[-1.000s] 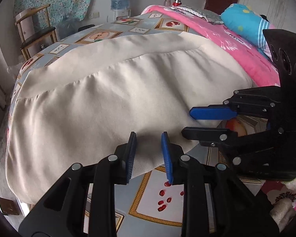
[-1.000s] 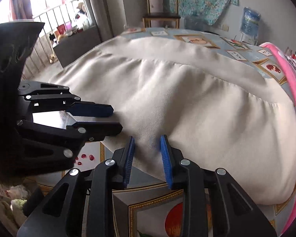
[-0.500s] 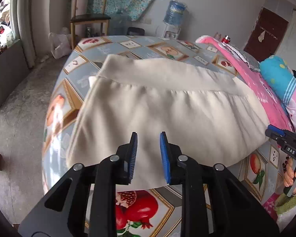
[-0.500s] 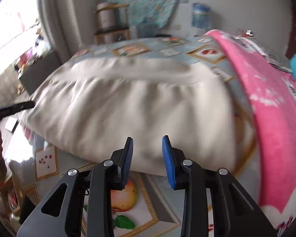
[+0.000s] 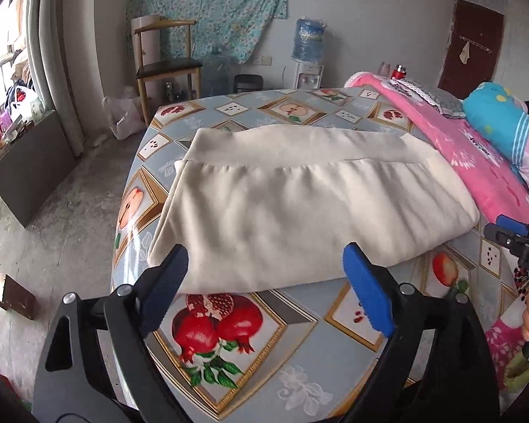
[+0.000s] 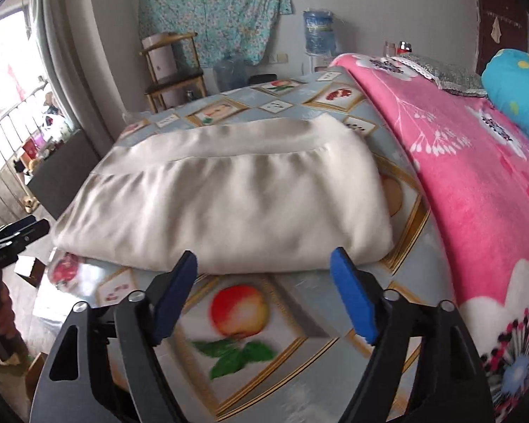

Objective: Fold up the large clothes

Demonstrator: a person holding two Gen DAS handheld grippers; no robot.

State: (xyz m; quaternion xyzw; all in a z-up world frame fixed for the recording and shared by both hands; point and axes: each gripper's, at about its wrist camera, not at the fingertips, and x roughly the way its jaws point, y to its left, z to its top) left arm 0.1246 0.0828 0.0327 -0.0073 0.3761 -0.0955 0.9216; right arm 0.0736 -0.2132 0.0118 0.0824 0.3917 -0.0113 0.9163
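A cream garment (image 5: 299,204) lies folded on the table with the fruit-pattern cloth (image 5: 264,352); it also shows in the right wrist view (image 6: 229,197). Its waistband faces the far side. My left gripper (image 5: 264,282) is open and empty, just short of the garment's near left edge. My right gripper (image 6: 264,282) is open and empty, just short of the near right edge. The right gripper's tip shows at the right edge of the left wrist view (image 5: 511,236), and the left gripper's tip at the left edge of the right wrist view (image 6: 21,232).
A pink floral blanket (image 6: 476,176) and a blue pillow (image 5: 500,120) lie along the table's right side. A wooden chair (image 5: 165,67), a water dispenser (image 5: 310,53) and a plastic bag (image 5: 123,116) stand beyond the far end. A brown box (image 5: 10,296) lies on the floor at left.
Both grippers have opened wide from nearly shut. They have drawn apart and back from the garment, which now lies free on the table.
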